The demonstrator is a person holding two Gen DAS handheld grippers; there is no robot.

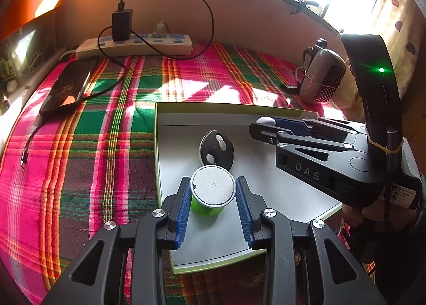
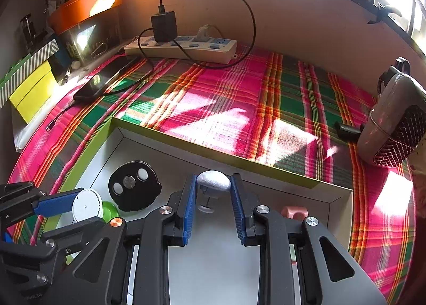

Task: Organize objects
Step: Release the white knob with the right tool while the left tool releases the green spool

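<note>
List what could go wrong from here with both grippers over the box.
1. The left gripper grips the green cup right beside the black disc; setting it down could knock the disc.
2. The right gripper pinches the white knob only at its fingertips, so it may slip out.
3. Both grippers crowd the box, so they may bump each other.

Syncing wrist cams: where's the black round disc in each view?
Left wrist: black disc centre, in the box just beyond the green cup.
Right wrist: black disc lower left, in the box.
Shared landmark: power strip at the wall.
</note>
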